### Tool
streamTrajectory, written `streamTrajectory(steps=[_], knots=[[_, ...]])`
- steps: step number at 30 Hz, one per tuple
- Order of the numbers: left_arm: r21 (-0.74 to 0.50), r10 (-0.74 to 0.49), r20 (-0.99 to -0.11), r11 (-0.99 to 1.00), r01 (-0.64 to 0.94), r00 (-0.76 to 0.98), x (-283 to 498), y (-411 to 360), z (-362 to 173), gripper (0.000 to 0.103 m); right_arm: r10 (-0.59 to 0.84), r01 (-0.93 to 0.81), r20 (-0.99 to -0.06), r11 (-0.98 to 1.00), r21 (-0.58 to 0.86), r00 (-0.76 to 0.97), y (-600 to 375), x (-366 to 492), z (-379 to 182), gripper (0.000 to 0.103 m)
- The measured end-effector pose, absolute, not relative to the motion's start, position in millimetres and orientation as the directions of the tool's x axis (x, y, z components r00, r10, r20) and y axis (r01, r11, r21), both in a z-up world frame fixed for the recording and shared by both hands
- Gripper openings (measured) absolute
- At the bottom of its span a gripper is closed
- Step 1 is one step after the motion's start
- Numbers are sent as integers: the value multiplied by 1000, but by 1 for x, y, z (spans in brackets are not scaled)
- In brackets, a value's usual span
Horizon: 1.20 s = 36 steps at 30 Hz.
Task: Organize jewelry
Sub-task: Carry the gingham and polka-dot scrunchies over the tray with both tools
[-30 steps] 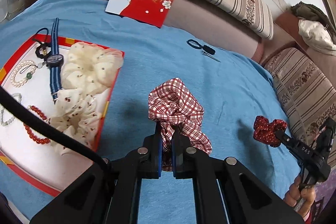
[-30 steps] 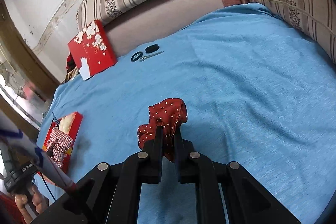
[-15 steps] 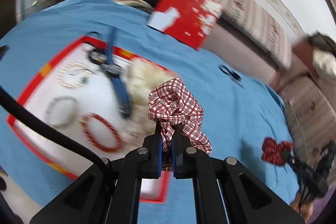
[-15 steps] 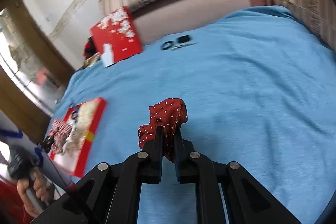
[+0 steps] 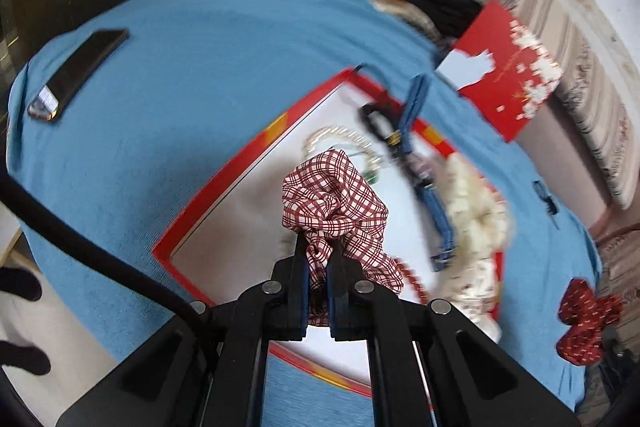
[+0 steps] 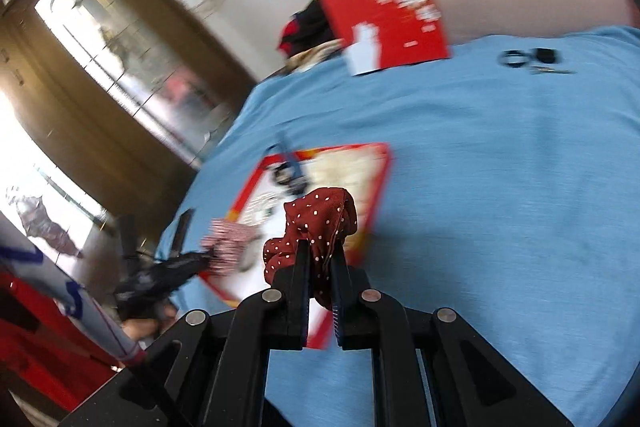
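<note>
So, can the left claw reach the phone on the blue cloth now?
Probably not as it is: the left claw is shut on the plaid scrunchie over the tray. The phone lies uncovered, off to the left, but the claw is occupied.

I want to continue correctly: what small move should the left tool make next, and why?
Probably lower and release: the left tool grips the checked scrunchie above the tray's bare white area, left of the blue strap and cream scrunchies.
</note>
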<state>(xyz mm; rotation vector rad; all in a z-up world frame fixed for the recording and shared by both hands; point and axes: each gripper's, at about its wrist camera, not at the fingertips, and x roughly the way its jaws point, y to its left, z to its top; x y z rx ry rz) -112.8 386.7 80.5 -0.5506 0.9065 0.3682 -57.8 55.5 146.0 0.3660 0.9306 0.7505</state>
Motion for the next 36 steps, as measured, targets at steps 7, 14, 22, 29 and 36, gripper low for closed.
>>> streamTrajectory(steps=[7,14,22,29,36], knots=[[-334,36,-823,777,-533,567,-106,401,70,6,735,-471,-603,670,574,310,141,-40,135,10],[-485,-143,-793,738,-470,593,-128,397,63,6,683,-460,-676,712,531,276,216,1,100,10],[-464,-195,-830,761,-453,523,-124,396,49,7,601,-513,-760,747,423,249,257,-2,67,10],[-418,-139,-835,791,-448,533,-119,390,54,18,533,-544,-792,777,317,299,260,-7,71,33],[-479,-168,-793,765,-430,586,-127,395,61,37,532,-548,-750,790,274,393,230,-16,108,50]])
